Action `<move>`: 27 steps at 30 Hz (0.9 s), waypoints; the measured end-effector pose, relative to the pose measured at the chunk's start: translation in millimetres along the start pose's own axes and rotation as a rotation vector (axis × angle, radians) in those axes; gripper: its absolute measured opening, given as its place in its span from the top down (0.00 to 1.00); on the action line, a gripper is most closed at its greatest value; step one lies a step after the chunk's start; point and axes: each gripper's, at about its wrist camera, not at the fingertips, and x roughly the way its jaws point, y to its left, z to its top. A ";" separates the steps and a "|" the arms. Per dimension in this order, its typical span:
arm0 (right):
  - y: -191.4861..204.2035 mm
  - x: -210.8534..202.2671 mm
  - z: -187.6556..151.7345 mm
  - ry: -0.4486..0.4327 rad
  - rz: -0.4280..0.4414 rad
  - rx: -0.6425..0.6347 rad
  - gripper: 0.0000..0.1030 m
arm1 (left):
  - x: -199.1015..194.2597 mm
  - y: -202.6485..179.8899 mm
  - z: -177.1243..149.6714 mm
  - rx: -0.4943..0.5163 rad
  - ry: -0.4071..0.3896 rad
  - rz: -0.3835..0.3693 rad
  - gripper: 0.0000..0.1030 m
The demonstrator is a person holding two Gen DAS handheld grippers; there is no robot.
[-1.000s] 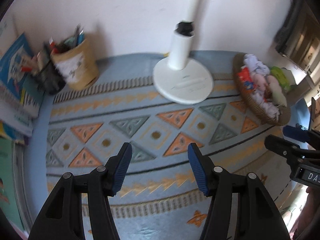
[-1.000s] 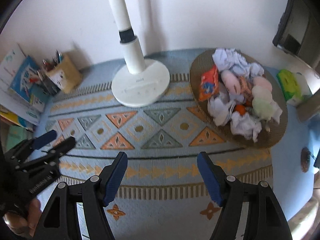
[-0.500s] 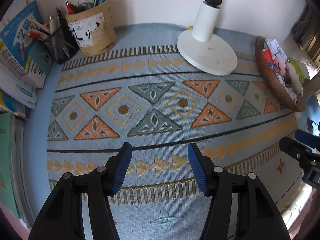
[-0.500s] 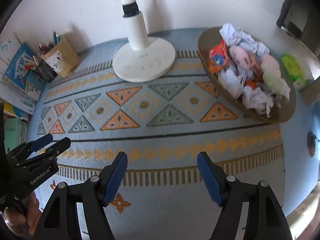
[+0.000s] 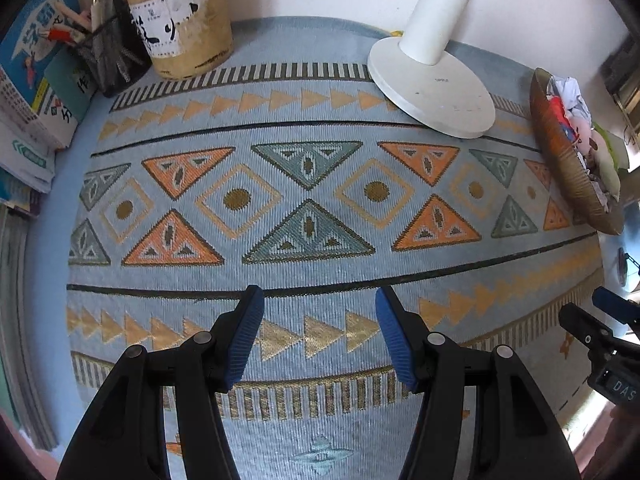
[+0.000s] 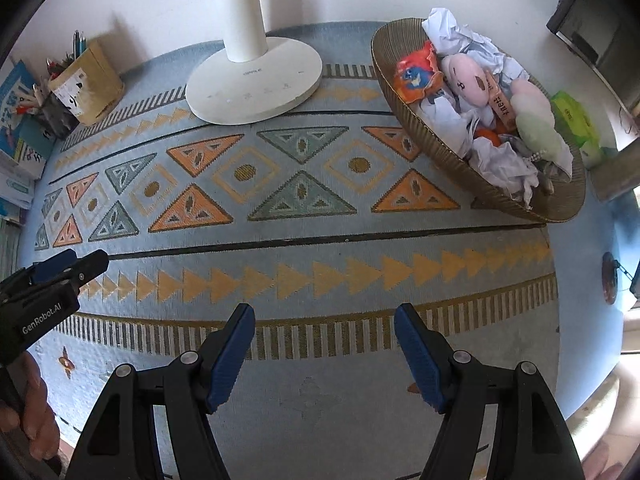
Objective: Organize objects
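Basket (image 6: 404,92) sits far right on the mat (image 6: 320,240), heaped w/ crumpled paper (image 6: 464,40), a pink plush (image 6: 466,80), an orange packet (image 6: 416,74) and a pale green plush (image 6: 538,128). Lamp base (image 6: 256,84) stands just left of it; brown pen cup (image 5: 180,36) and black holder (image 5: 108,60) at far left by the books (image 5: 28,80). Nothing lies between my grippers and the basket. My left gripper (image 5: 318,330) and right gripper (image 6: 324,350) hover over bare mat, both w/ jaws spread, holding nothing. Vs 1 s ago, left view sits lower, closer to the mat; pen cup now looms larger.
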 end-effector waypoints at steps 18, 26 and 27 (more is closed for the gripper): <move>7.9 59.3 -8.9 -0.074 -0.003 0.019 0.11 | 27.4 3.7 -5.8 -0.011 -0.076 0.093 0.16; 1.8 64.6 -23.4 -0.196 0.025 0.010 0.00 | 27.0 -7.1 -25.2 0.004 -0.216 0.096 0.00; 2.0 64.6 -25.4 -0.214 0.027 0.006 0.00 | 26.1 -7.3 -28.7 0.001 -0.243 0.098 0.00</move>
